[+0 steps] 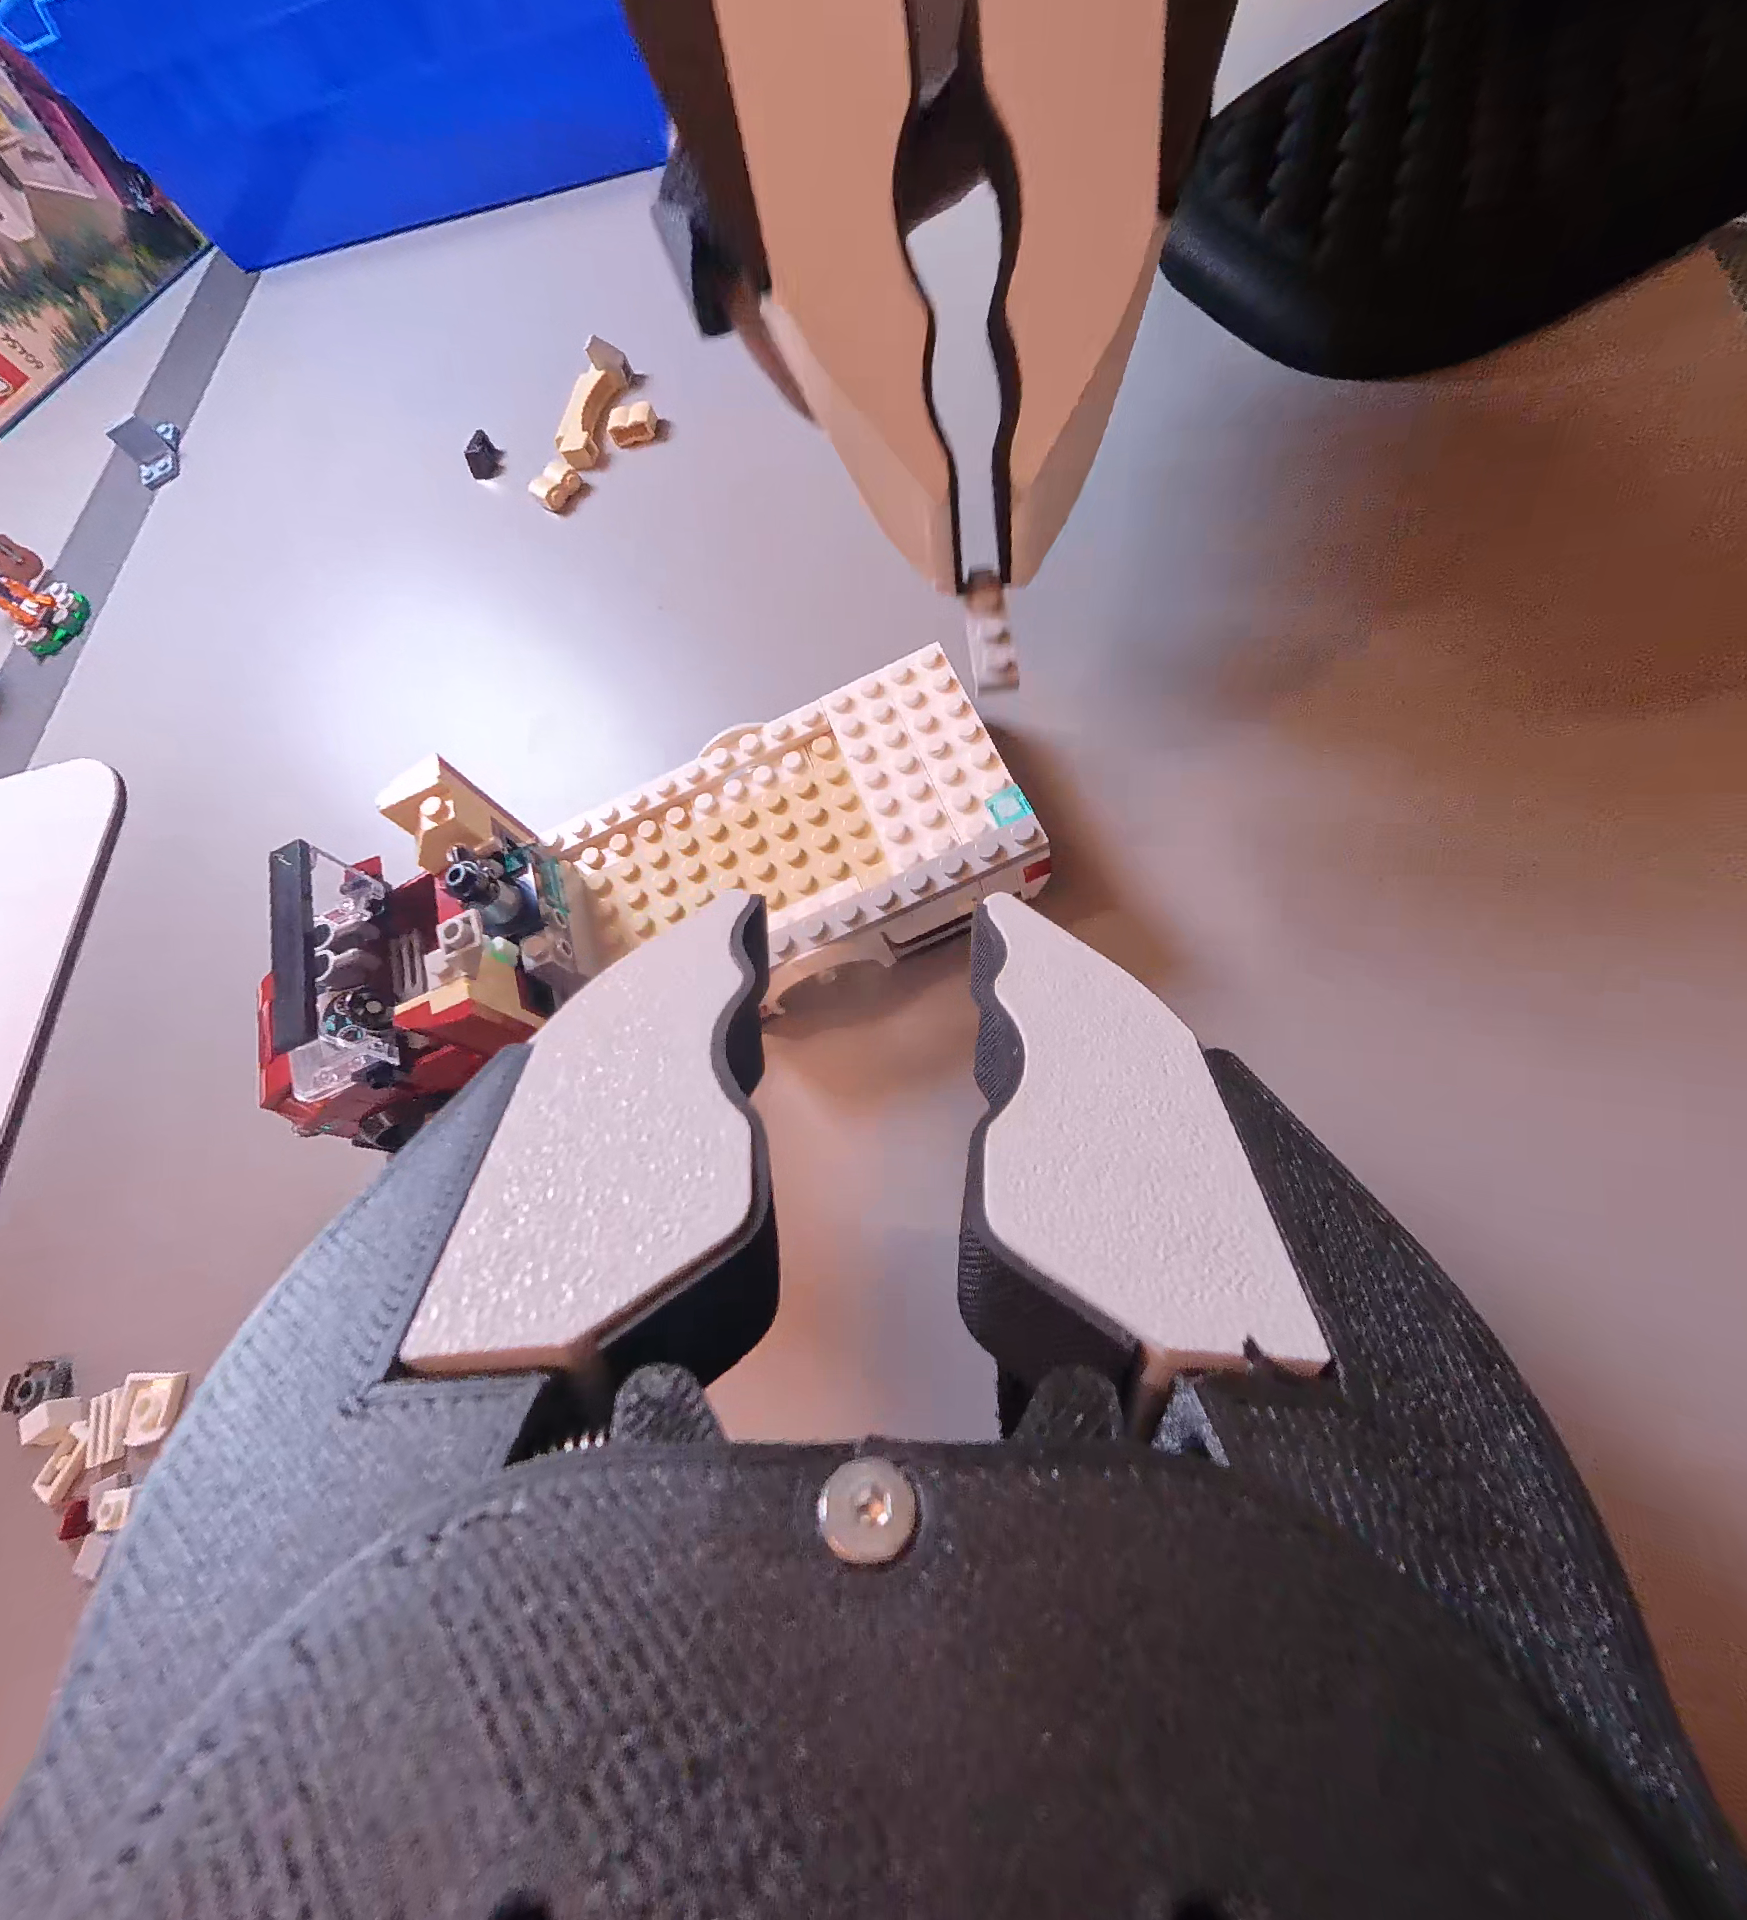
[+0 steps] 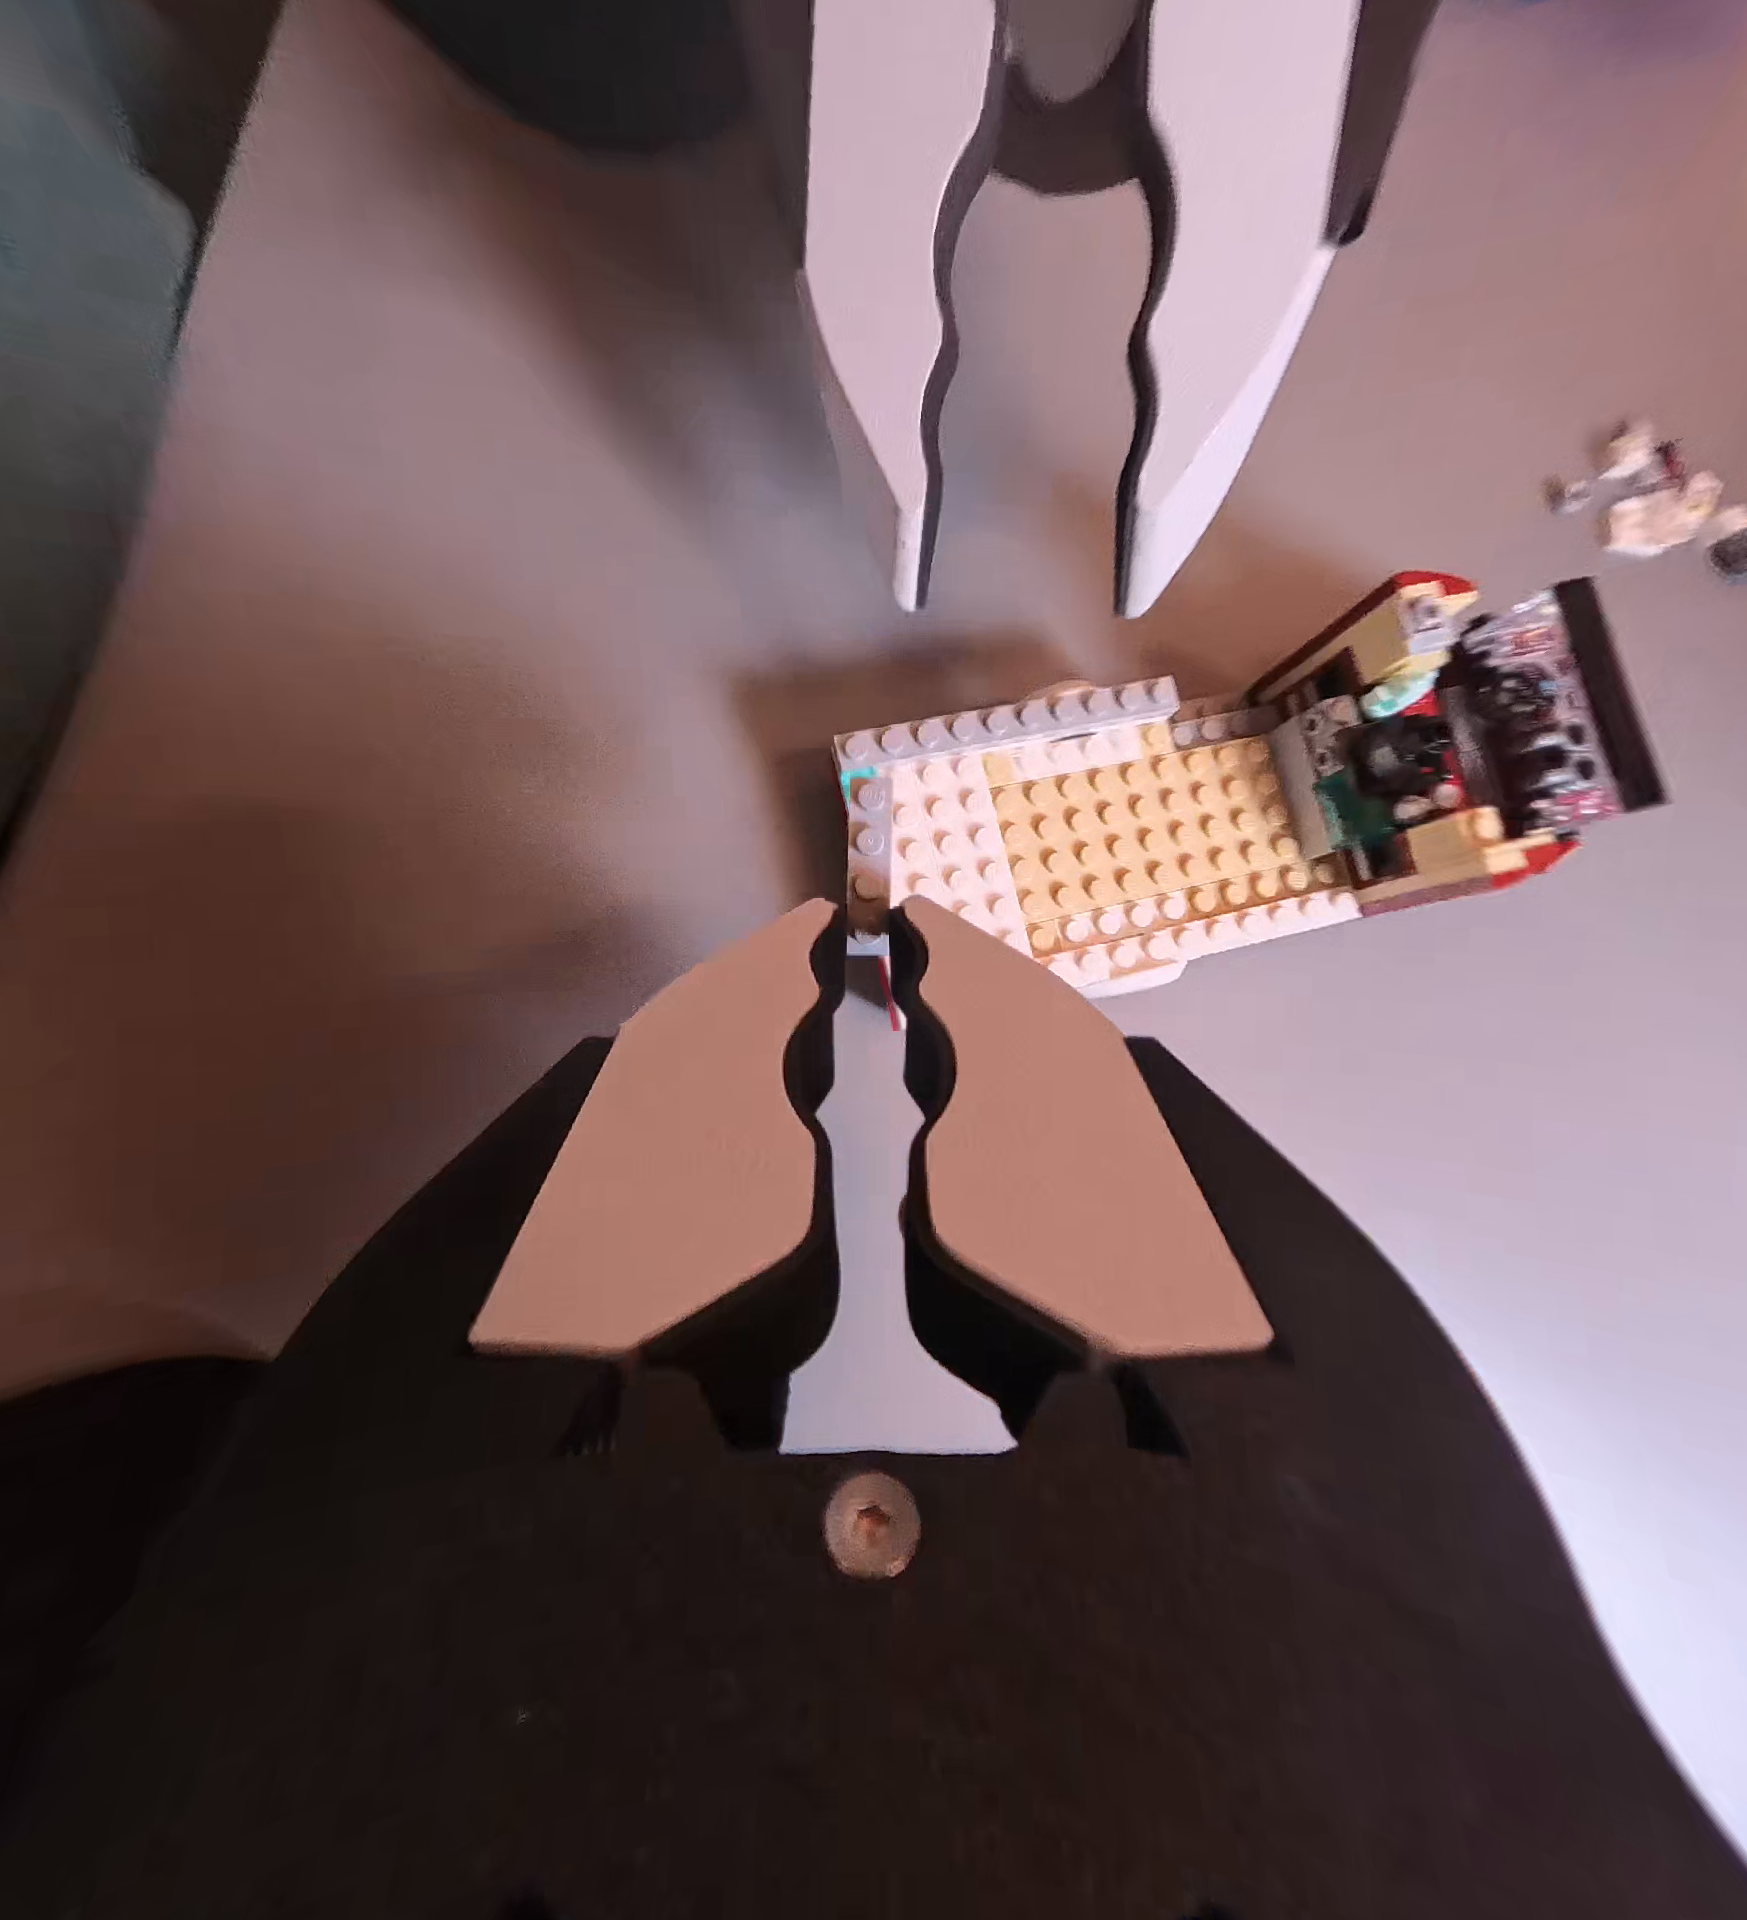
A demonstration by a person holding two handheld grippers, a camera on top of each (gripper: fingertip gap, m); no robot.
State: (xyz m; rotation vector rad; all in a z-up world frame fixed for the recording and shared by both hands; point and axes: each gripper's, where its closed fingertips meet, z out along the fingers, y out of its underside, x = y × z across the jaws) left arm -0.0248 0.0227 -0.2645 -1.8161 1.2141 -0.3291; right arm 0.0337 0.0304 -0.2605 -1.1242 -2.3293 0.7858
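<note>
A brick vehicle (image 1: 796,821) with a white and tan studded bed and a dark red cab (image 1: 360,997) lies on the grey table (image 1: 1368,935). My right gripper (image 2: 869,914), with tan fingers, is shut on one end of a narrow light grey plate (image 2: 869,842) and holds it along the rear edge of the vehicle (image 2: 1108,831). The left wrist view shows the same plate (image 1: 991,649) hanging from the tan fingertips. My left gripper (image 1: 871,914), with white fingers, is open and empty beside the vehicle's wheel arch. It also shows in the right wrist view (image 2: 1020,603), just short of the vehicle's far side.
Loose tan pieces (image 1: 588,426), a black piece (image 1: 482,455) and a grey piece (image 1: 147,447) lie beyond the vehicle. A pile of small white pieces (image 1: 90,1444) lies near left. A blue bin (image 1: 349,114), a set box (image 1: 17,260) and a black chair (image 1: 1471,187) stand around. My hands' fingertips stand some 7 centimeters from each other. From either gripper's tips it is about 25 centimeters to the black piece (image 1: 482,455).
</note>
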